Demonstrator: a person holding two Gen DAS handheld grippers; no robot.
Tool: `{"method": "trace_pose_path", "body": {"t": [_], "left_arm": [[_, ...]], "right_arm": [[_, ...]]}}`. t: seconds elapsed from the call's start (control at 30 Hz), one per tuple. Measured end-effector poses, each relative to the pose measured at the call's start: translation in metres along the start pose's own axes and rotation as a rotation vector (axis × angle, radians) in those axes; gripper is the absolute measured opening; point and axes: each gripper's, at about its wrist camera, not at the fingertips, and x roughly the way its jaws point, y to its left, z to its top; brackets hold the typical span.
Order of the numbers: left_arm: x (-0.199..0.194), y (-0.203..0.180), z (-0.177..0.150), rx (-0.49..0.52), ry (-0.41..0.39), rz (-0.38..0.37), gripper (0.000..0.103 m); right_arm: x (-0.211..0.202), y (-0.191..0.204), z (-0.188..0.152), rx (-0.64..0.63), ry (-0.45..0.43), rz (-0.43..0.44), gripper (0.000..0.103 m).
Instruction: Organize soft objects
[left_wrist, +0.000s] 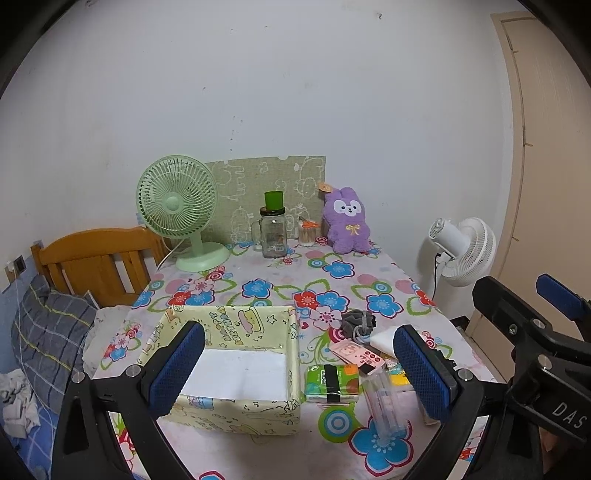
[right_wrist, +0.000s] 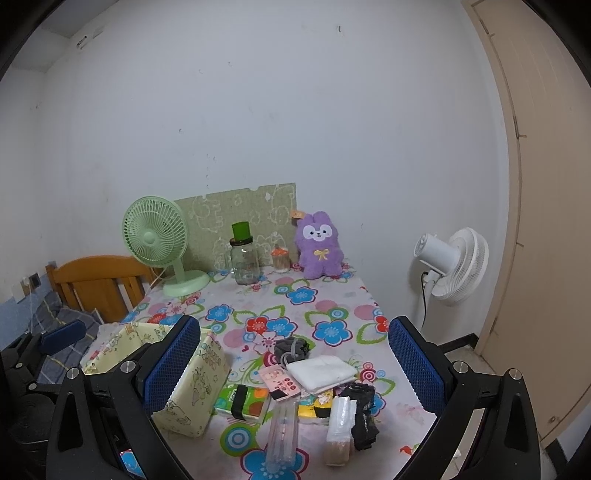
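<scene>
A pale yellow cartoon-print fabric box (left_wrist: 236, 369) (right_wrist: 184, 384) stands open at the table's near left, white bottom showing. To its right lie a grey sock ball (left_wrist: 357, 321) (right_wrist: 291, 349), a folded white cloth (right_wrist: 320, 372), a black sock (right_wrist: 364, 413), a green-orange tissue pack (left_wrist: 331, 382) (right_wrist: 242, 402) and a clear plastic case (left_wrist: 384, 406) (right_wrist: 282, 432). A purple plush bunny (left_wrist: 349, 221) (right_wrist: 320, 245) sits at the back. My left gripper (left_wrist: 299, 365) hovers open above the box. My right gripper (right_wrist: 295, 369) is open over the pile, holding nothing.
A green desk fan (left_wrist: 181, 210), a glass jar with a green cup (left_wrist: 273, 229) and a small cotton-swab jar (left_wrist: 307, 232) stand at the back of the floral tablecloth (left_wrist: 332, 273). A white floor fan (left_wrist: 463, 251) is right of the table; a wooden bed frame (left_wrist: 99, 258) on the left.
</scene>
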Motion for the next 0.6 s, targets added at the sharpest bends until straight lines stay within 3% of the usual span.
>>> {"method": "trace_pose_path", "body": {"t": [0.6], "left_arm": [[0.0054,0.0009,-0.0018,-0.002,0.003,0.007,0.103]], "right_arm": [[0.005,-0.0017,-0.0015,0.009,0.013,-0.006,0.103]]}}
